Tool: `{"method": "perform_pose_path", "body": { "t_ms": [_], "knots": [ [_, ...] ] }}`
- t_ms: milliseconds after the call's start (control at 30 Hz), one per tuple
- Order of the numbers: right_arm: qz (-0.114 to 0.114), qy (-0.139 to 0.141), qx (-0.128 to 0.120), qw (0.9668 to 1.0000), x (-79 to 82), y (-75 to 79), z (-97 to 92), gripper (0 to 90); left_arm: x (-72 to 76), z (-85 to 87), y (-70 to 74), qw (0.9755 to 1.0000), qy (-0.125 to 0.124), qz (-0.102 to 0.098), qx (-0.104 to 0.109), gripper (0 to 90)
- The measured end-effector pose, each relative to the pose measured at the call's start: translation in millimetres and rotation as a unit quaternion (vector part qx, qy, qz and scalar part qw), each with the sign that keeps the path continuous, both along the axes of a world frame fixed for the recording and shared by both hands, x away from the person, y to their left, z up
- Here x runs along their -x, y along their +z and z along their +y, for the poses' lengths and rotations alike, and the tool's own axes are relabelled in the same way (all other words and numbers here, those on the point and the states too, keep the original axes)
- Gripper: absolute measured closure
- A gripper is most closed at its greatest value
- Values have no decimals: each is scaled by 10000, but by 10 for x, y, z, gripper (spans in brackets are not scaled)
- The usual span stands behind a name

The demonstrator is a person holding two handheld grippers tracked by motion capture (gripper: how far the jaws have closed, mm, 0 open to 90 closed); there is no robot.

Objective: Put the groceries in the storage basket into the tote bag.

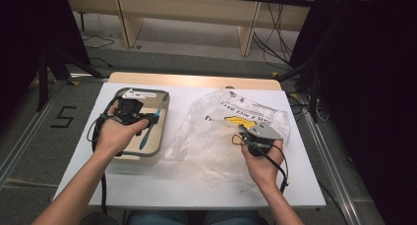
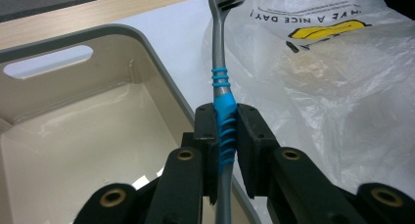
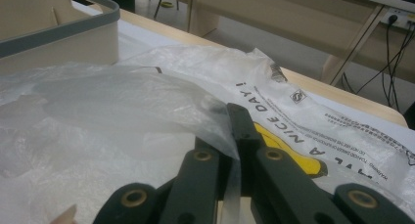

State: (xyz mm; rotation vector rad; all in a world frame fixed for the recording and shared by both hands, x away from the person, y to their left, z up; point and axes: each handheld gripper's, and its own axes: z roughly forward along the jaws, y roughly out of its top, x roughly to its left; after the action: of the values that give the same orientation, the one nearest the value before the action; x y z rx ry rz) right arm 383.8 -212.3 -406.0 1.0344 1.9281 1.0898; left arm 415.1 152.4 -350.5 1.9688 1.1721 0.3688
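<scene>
Toothbrush, grey-handled with a blue ribbed grip, sits clamped in the left claw: both pads press on the blue section, and the bristle head points away toward the plastic bag. In the high view the left claw holds it over the right rim of the beige bin, the toothbrush slanting across the bin's grey edge, so it is lifted and not resting on anything.

On the other side, the right claw is closed on the clear plastic bag, which lies crumpled on the white bench just beside the bin. The right gripper view shows a fold of the film pinched between the two black pads, with the printed yellow mark just beyond.

My reading is that the carrying step is in hand: the brush is out of the bin and headed for the bag, while the right side pins the bag. Next, the bag's mouth needs to be raised and spread, since it looks flat and no opening is apparent; then the brush should go in head first, released only once well inside the film.
</scene>
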Motion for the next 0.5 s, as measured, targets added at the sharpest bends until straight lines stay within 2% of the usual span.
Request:
{"method": "perform_pose_path", "body": {
  "t_ms": [500],
  "knots": [
    [0,-1,1,10000,0,-1,-1,900,137,-185,11,9992,-408,43,28,792]
  ]
}}
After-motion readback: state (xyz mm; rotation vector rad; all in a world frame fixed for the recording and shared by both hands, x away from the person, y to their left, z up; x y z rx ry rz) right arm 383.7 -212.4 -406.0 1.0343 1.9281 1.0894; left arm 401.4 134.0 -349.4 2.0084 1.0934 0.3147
